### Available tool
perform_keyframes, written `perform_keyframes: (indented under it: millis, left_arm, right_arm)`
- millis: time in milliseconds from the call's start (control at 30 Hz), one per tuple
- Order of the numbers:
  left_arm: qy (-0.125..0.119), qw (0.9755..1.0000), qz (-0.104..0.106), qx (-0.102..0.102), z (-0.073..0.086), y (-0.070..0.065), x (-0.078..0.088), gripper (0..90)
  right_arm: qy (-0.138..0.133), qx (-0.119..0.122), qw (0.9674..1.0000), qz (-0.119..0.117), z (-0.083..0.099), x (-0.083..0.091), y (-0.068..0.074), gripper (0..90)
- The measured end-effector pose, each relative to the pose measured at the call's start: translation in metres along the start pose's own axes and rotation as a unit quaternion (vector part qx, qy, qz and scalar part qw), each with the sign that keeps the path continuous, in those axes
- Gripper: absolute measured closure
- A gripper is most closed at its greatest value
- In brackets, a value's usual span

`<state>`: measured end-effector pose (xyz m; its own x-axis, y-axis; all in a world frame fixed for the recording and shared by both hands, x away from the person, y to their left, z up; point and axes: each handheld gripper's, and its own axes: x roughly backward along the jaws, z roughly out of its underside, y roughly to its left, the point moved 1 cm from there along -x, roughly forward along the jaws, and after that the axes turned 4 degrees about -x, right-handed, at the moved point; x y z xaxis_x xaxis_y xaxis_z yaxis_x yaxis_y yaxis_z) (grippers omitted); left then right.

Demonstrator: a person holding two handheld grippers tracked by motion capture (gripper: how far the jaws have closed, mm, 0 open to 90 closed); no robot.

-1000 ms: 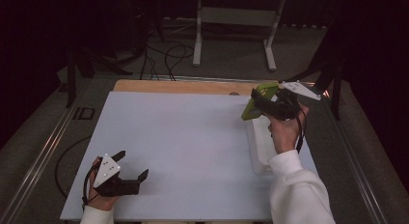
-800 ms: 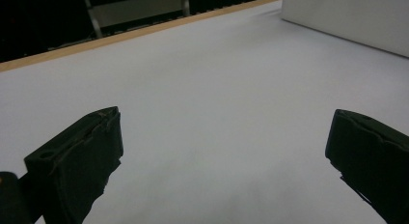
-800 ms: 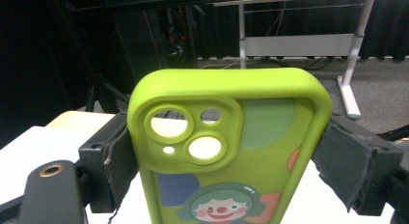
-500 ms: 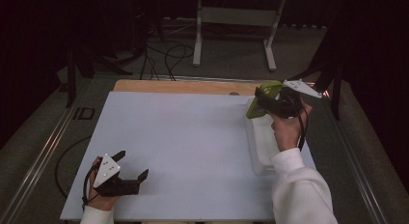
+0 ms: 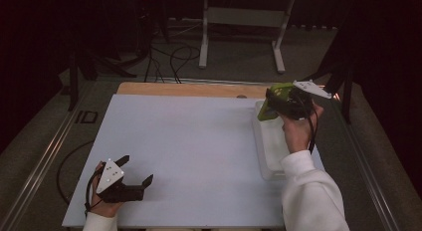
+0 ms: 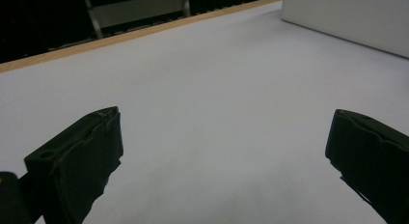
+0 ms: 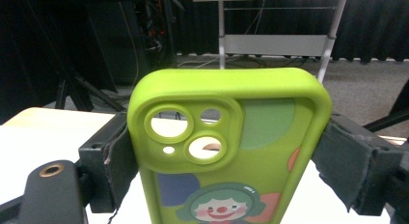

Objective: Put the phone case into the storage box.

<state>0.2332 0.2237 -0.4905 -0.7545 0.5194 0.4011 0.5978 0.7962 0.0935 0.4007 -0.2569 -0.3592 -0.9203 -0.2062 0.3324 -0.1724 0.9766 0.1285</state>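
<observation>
In the high view, the right gripper [image 5: 271, 105] is seen held up off the table [image 5: 199, 141], over the far right part of it, and a lime-green phone case [image 5: 272, 99] is clamped between its jaws. A shallow white tray [image 5: 271, 151] is seen lying on the table just below and beside that hand. The left gripper [image 5: 135, 171] is seen resting on the near left part of the table, well apart from the tray, with its jaws spread wide and nothing between them.

In the left gripper view, the two black jaws are seen far apart at the bottom corners, and only bare white table surface [image 6: 212, 113] lies between them. The white wall of the tray [image 6: 352, 19] is seen at the upper right, well away.

In the right gripper view, the phone case [image 7: 231, 137] is shown gripped by its two long sides, standing upright between the jaws. Details that the high view leaves too small are revealed here: the camera cut-outs near its top and a cartoon clown face printed lower down.
</observation>
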Motion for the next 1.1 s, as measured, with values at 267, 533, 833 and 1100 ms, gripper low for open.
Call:
perform_keyframes:
  millis: [267, 533, 833, 1100]
  left_arm:
    - [0.000, 1.0000, 0.000, 0.000, 0.000, 0.000, 0.000, 0.0]
    - [-0.001, 1.0000, 0.000, 0.000, 0.000, 0.000, 0.000, 0.0]
    - [0.000, 1.0000, 0.000, 0.001, 0.000, 0.000, 0.000, 0.0]
    - [0.000, 1.0000, 0.000, 0.000, 0.000, 0.000, 0.000, 0.0]
  right_arm:
    - [-0.001, -0.005, 0.9999, 0.009, 0.001, -0.004, -0.005, 16.0]
    - [0.003, -0.006, 0.9998, 0.018, 0.002, -0.009, -0.006, 16.0]
    - [0.003, -0.008, 0.9995, 0.031, 0.003, -0.014, -0.009, 16.0]
    - [0.006, -0.012, 0.9990, 0.044, 0.004, -0.021, -0.013, 16.0]
